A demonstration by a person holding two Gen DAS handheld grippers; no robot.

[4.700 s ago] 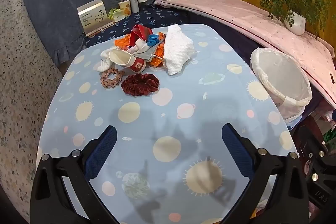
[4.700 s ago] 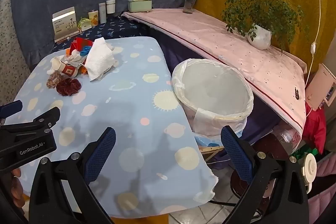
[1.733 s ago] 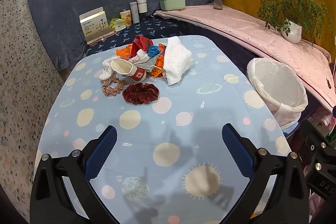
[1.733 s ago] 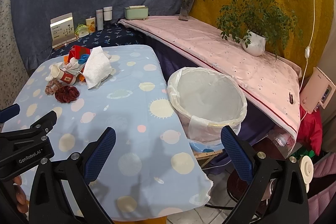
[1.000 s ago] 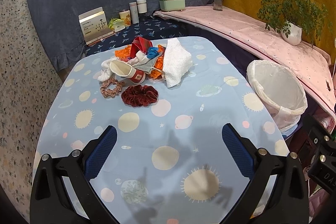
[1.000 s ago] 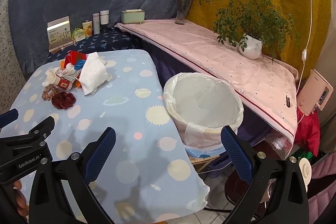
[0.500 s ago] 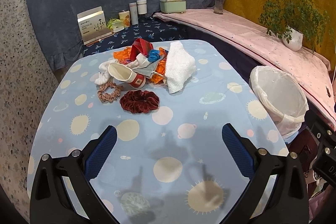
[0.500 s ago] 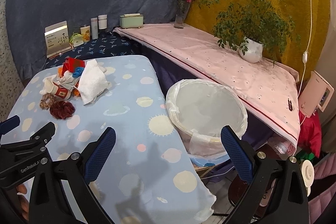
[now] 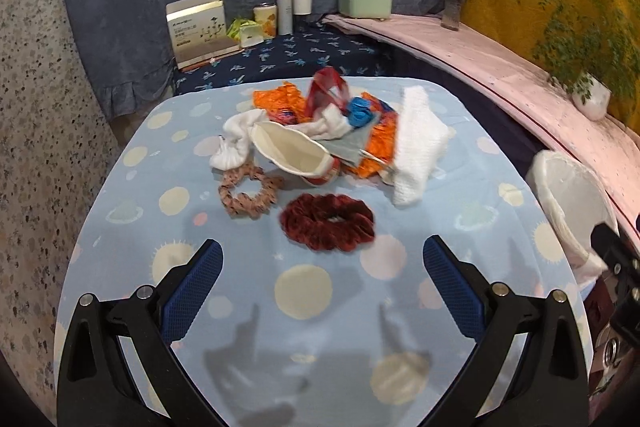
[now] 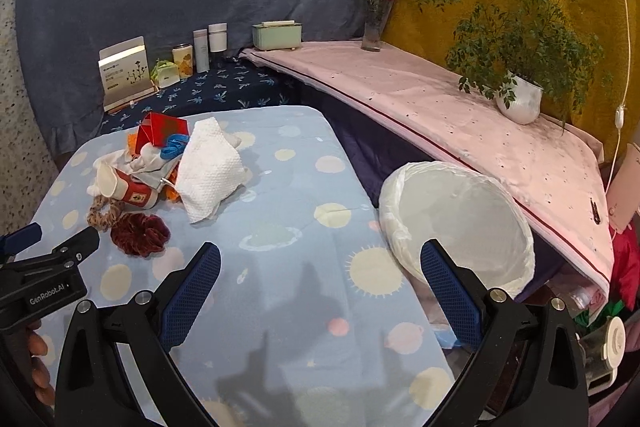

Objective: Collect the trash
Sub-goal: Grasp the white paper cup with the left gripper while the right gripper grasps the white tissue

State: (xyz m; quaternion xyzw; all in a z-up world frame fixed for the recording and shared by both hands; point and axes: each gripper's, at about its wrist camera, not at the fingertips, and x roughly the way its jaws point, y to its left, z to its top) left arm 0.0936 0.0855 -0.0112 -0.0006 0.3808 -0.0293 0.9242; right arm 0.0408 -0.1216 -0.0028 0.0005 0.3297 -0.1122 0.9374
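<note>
A pile of trash lies at the far end of the table: a crushed paper cup [image 9: 294, 151], a white paper towel [image 9: 416, 143], orange wrappers [image 9: 280, 99], a red wrapper [image 9: 328, 87] and a blue scrap [image 9: 360, 109]. A dark red scrunchie [image 9: 328, 221] and a tan scrunchie [image 9: 248, 191] lie in front of it. My left gripper [image 9: 322, 291] is open and empty, hovering just short of the dark red scrunchie. My right gripper [image 10: 320, 291] is open and empty over the table's right side, with the white-lined bin [image 10: 460, 219] beside the table edge. The paper towel [image 10: 210, 169] also shows in the right wrist view.
The table has a light blue planet-print cloth [image 9: 304, 307]. Behind it, a dark blue shelf [image 9: 288, 59] holds a box, cans and bottles. A pink-covered counter [image 10: 440, 107] with a potted plant [image 10: 520, 103] and a flower vase [image 10: 374, 27] runs along the right.
My left gripper has moved forward toward the pile, so the scrunchies and trash look closer. My right gripper has moved forward a little too. Both stay open.
</note>
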